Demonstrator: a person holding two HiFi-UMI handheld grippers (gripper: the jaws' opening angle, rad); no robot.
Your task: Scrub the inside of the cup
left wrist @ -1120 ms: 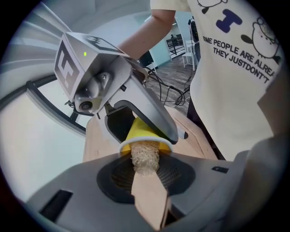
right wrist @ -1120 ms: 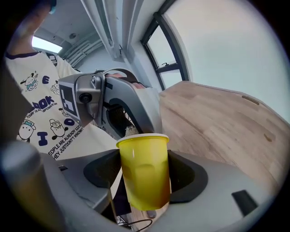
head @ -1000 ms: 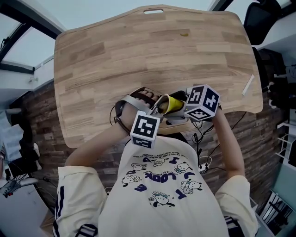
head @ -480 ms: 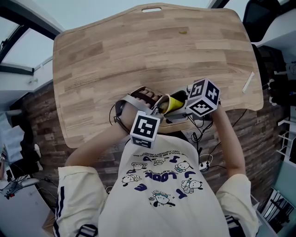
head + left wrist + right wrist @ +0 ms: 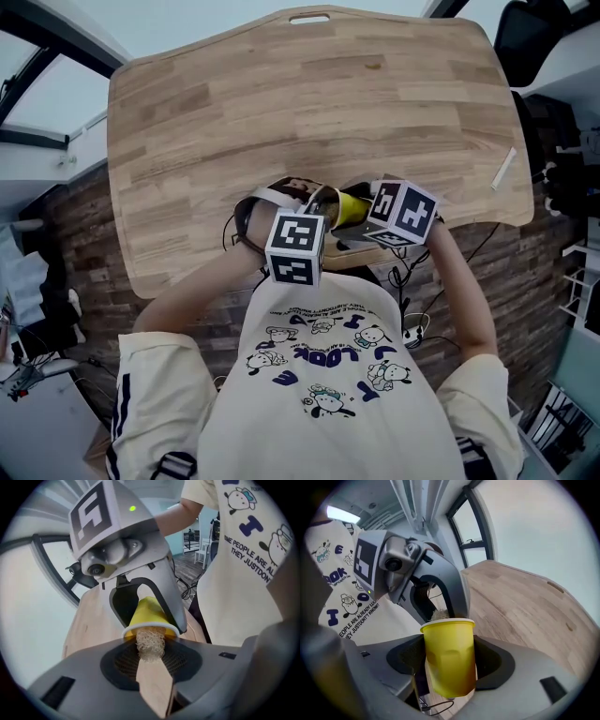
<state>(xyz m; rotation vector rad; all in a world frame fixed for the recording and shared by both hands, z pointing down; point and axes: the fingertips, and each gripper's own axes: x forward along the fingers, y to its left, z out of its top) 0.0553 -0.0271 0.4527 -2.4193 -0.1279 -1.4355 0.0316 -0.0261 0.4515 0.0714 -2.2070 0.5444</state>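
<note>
Left gripper (image 5: 151, 665) jaws narrow, clamped on flat wooden brush (image 5: 154, 691) handle, bristle head poked into mouth of yellow cup (image 5: 147, 616), cup tilted, gripped wide between right gripper (image 5: 449, 677) jaws, both over near edge of wooden table (image 5: 281, 103)

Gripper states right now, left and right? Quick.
Left gripper: closed on the brush, bristle end at the mouth of the yellow cup.
Right gripper: closed on the yellow cup.

Left gripper (image 5: 152, 670) fingers (image 5: 190, 660) pinch brush (image 5: 151, 641); right gripper (image 5: 449, 667) fingers (image 5: 493, 663) clamp cup (image 5: 450, 660); both tilted down, facing.
</note>
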